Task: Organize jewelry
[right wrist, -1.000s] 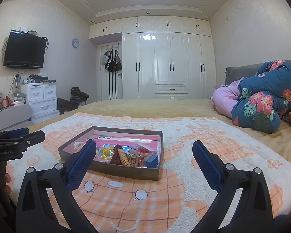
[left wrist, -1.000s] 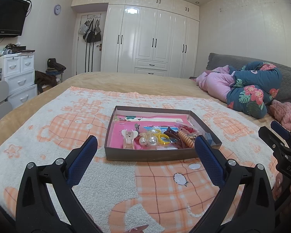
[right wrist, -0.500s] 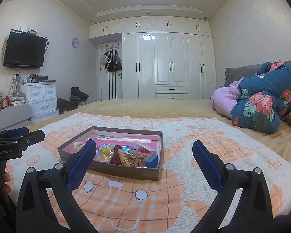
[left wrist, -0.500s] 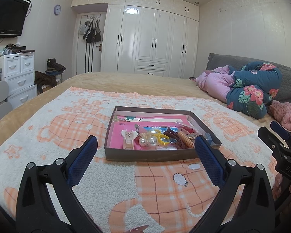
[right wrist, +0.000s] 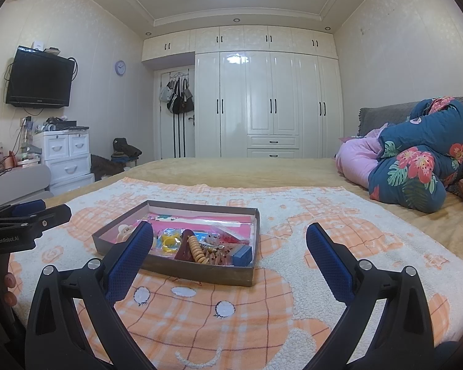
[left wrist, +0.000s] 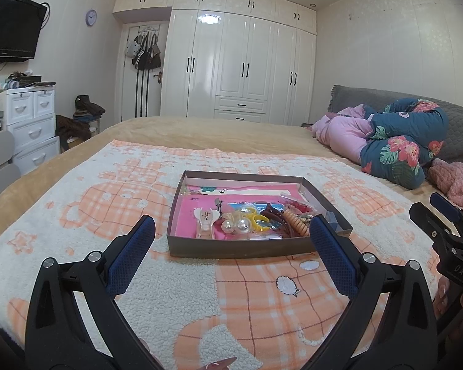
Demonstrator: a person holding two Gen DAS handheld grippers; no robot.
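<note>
Shallow box (left wrist: 256,248) of hair clips and beads on the bed's blanket (left wrist: 86,203), pearl beads (left wrist: 234,225) visible only from left wrist, left gripper (left wrist: 231,240) spread wide, empty, short of box, right gripper (right wrist: 230,246) likewise.

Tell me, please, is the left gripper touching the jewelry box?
Apart. The right wrist view shows the left gripper hovering left of the jewelry box, with blanket between them.

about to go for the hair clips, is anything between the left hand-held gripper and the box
Nothing visible blocks it. The left hand-held gripper is open, hovering over bare blanket just short of the box. Only the box's near wall stands before the white clip and pearl bobbles, so come in over it.
</note>
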